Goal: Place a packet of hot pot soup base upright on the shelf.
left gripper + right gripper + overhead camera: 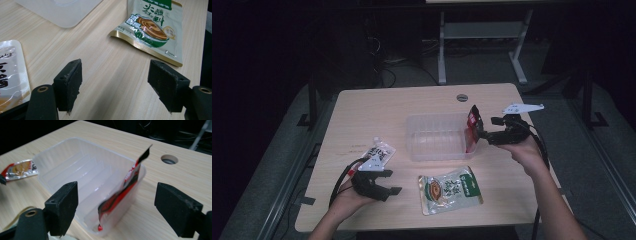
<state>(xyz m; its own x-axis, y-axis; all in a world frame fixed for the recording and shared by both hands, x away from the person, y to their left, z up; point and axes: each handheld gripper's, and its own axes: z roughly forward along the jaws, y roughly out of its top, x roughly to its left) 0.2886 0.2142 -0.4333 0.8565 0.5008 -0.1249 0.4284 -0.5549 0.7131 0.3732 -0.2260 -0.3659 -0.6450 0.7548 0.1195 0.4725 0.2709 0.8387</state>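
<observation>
A clear plastic bin [434,137] [62,147] sits mid-table. A red packet [472,122] [122,192] stands on edge inside its right end, leaning on the wall. My right gripper [482,136] [120,207] is open at that end, its jaws on either side of the packet and apart from it. My left gripper [391,182] [117,87] rests open near the front left over bare wood, nothing between its jaws. A green and white sauce pouch [449,190] [152,27] lies flat just to its right. A white pouch [378,150] [10,72] lies behind it.
A round cable hole [462,97] [169,159] is set in the table behind the bin. A bin corner [62,12] lies ahead of the left jaws. Dark floor, cables and another table's legs [442,50] lie beyond the far edge.
</observation>
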